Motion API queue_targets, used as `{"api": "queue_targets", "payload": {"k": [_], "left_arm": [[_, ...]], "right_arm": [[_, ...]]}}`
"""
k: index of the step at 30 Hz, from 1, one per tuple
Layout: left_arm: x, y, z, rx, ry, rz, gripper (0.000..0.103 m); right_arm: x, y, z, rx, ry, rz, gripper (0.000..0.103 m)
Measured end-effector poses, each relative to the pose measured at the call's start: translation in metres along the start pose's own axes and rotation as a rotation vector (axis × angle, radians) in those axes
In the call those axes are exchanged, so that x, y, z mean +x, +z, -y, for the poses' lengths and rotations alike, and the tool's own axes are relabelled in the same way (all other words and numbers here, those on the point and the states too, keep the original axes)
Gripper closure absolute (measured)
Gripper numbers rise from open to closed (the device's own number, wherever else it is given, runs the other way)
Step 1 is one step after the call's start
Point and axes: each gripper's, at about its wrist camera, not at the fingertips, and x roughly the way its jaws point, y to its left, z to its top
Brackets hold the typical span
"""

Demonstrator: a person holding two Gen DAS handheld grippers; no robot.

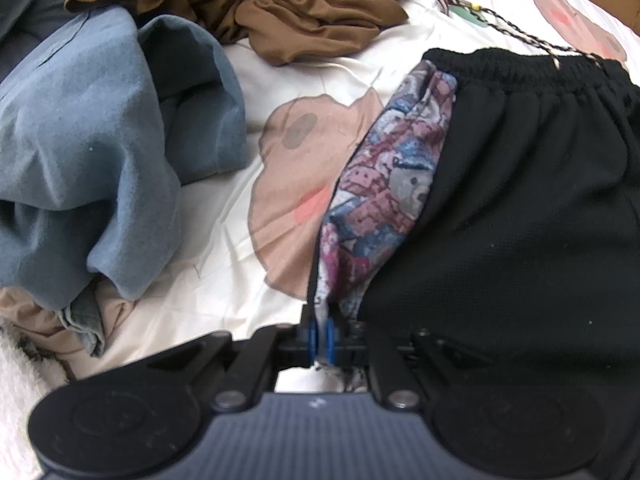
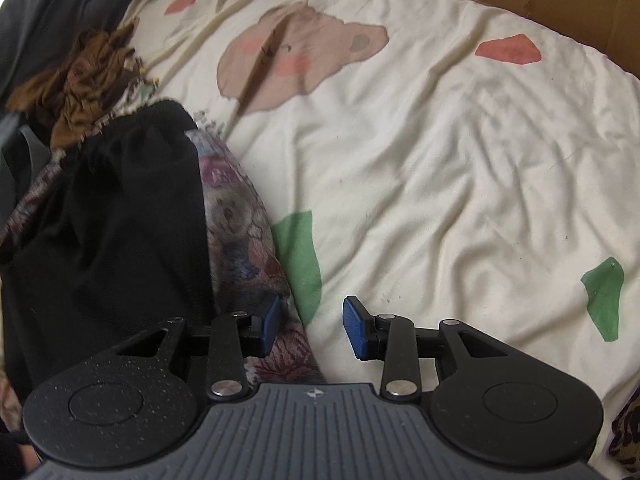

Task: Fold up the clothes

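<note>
The left gripper (image 1: 320,338), its blue-padded fingers (image 1: 330,336) clenched on a thin edge of patterned fabric, is holding the black elastic-waisted shorts with bear-print side panels (image 1: 520,200) at the hem end, while the garment is lying across the cream bedsheet printed with bear faces and red and green patches (image 2: 440,160). In the left wrist view the shorts are filling the 3 o'clock side, the waistband toward 1 o'clock. The right gripper (image 2: 310,328) is hovering released, fingers spread wide and holding nothing, with the shorts' patterned panel just beside its left finger at 9 o'clock.

The pinch is looking narrow: only a sliver of cloth is sitting between the pads, so any pull could be slipping it free or lifting one layer alone, leaving the fold crooked. The braided drawstring with beads (image 1: 480,12) is trailing beyond the waistband and could be snagging. The crumpled blue-grey garment (image 1: 100,140) and the rumpled brown garment (image 1: 260,8) are lying near, at 9 and 12 o'clock, and could be getting dragged along.

Faint lettering is showing on the panel in the right wrist view, too blurred to read; no brand is legible.
</note>
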Motion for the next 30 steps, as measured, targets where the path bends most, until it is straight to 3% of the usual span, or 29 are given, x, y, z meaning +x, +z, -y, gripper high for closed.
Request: {"api": "queue_targets", "payload": {"k": [15,17,18,19,20,23,30], "left_arm": [[0.005,-0.002,0.001,-0.002,-0.003,-0.012,0.097],[0.005,-0.002,0.001,-0.001,-0.003,-0.011,0.097],[0.005,-0.002,0.001,0.000,-0.004,-0.011,0.097],[0.005,-0.002,0.000,0.000,-0.004,-0.010,0.097],[0.005,-0.002,-0.001,0.001,-0.005,-0.009,0.097],[0.003,0.000,-0.001,-0.002,-0.009,-0.001,0.097],[-0.010,0.010,-0.001,-0.021,-0.044,0.045,0.097]], "right_arm": [[0.014,-0.003,-0.024,-0.120,-0.012,-0.001,0.063],[0.015,-0.003,-0.024,-0.150,-0.006,-0.015,0.070],[0.015,-0.003,-0.025,-0.171,-0.004,-0.026,0.078],[0.015,-0.002,-0.024,-0.187,0.001,-0.038,0.093],[0.015,0.000,-0.022,-0.186,0.012,-0.052,0.098],[0.010,0.004,-0.014,-0.165,0.035,-0.061,0.101],[-0.029,0.015,0.017,-0.087,-0.098,0.003,0.102]]}}
